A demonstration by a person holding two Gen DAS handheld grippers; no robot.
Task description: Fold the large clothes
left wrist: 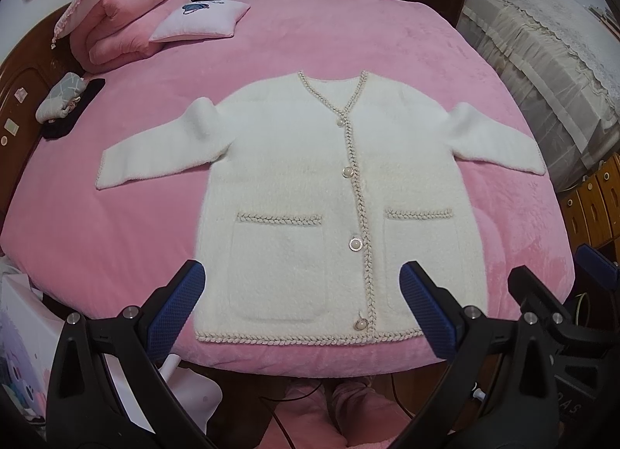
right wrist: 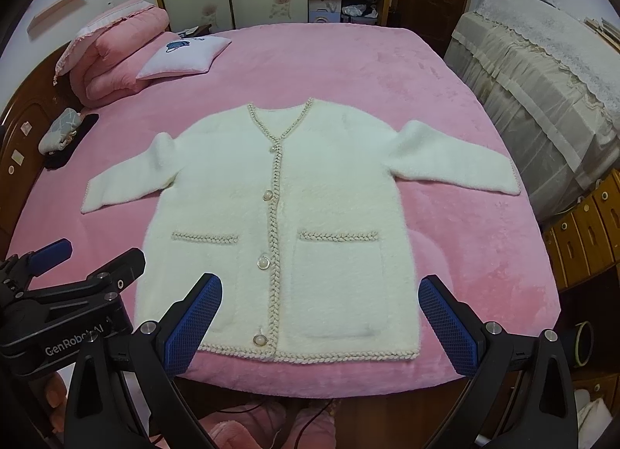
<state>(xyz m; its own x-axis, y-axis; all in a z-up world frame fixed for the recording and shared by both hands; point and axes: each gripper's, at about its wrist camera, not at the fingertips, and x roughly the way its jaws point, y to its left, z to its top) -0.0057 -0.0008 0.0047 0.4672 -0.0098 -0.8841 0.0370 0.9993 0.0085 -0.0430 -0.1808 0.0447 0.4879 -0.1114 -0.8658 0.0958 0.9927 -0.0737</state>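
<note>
Cardigan: a white fluffy cardigan (left wrist: pixel 294 177) lies flat and face up in the middle of the bed, neckline toward the far edge, hem along the near edge.
Trim: beige braided edging runs round the V-neck, down the front closure, along the hem, the cuffs and the tops of the two patch pockets.
Buttons: four pearly round buttons (left wrist: pixel 355 244) sit down the closed front.
Sleeves: both are spread outward and angled toward the near side; the left sleeve (left wrist: pixel 155 146) points to the bed's left edge, the right sleeve (left wrist: pixel 500 139) reaches close to the right edge.
Left gripper: the left gripper (left wrist: pixel 302 313) hovers above the hem with its blue-padded jaws spread wide and nothing between the pads.
Right gripper: the right gripper (right wrist: pixel 319 317) hangs over the lower right pocket, jaws likewise wide apart and gripping nothing.
Open room: bare pink cover lies free on every side of the garment, widest toward the far edge and the left edge.
Bed: a pink plush cover (left wrist: pixel 348 34) over a wide mattress.
Far-left corner: a folded pink quilt (left wrist: pixel 120 14) and a small pale cushion (left wrist: pixel 201 18).
Left edge: a grey bundle (left wrist: pixel 60 96) lies on something dark by the wooden headboard.
Right side: furniture draped in cream lace cloth (left wrist: pixel 542 57) stands beside the bed.
</note>
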